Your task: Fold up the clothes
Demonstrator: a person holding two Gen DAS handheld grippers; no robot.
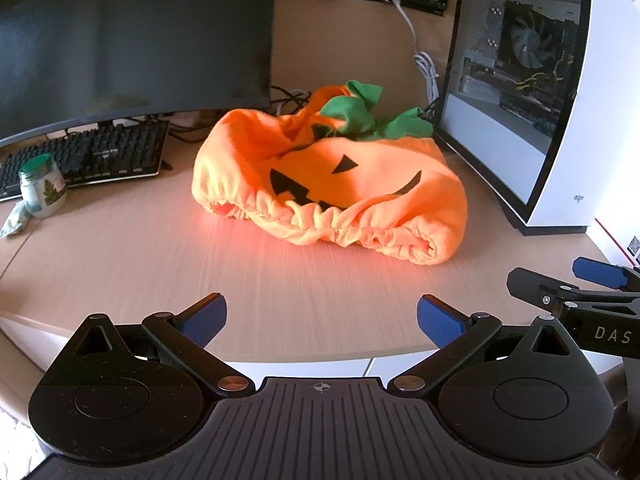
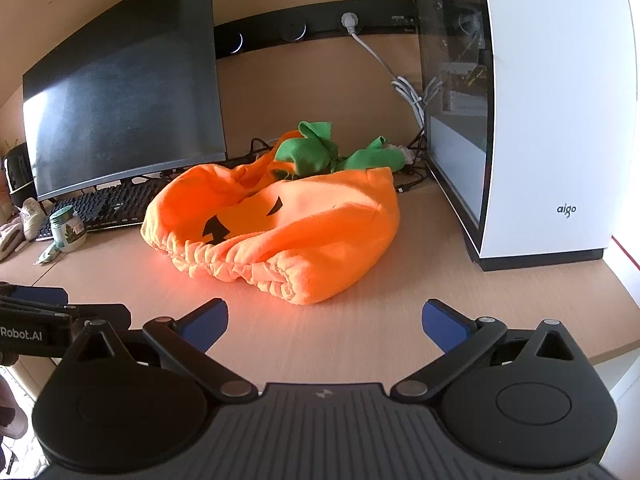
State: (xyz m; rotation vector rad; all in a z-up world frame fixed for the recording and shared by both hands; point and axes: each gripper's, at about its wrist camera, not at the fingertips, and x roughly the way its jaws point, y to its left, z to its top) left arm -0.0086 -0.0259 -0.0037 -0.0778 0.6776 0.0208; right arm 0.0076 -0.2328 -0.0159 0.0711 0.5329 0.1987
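From the left wrist, the left gripper gapes wide and empty short of the crumpled orange fleece pumpkin costume on the pale wooden desk, and from the right wrist the right gripper likewise spreads wide, holding nothing, near the costume's elastic hem.

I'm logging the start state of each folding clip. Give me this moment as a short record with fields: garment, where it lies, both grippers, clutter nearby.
garment: orange pumpkin costume with green leaves, crumpled, unfolded
surface: wooden desk
left hand-held gripper: open, short of the costume, holding nothing
right hand-held gripper: open, short of the costume, holding nothing
left of costume: keyboard, jar, monitor
right of costume: PC case
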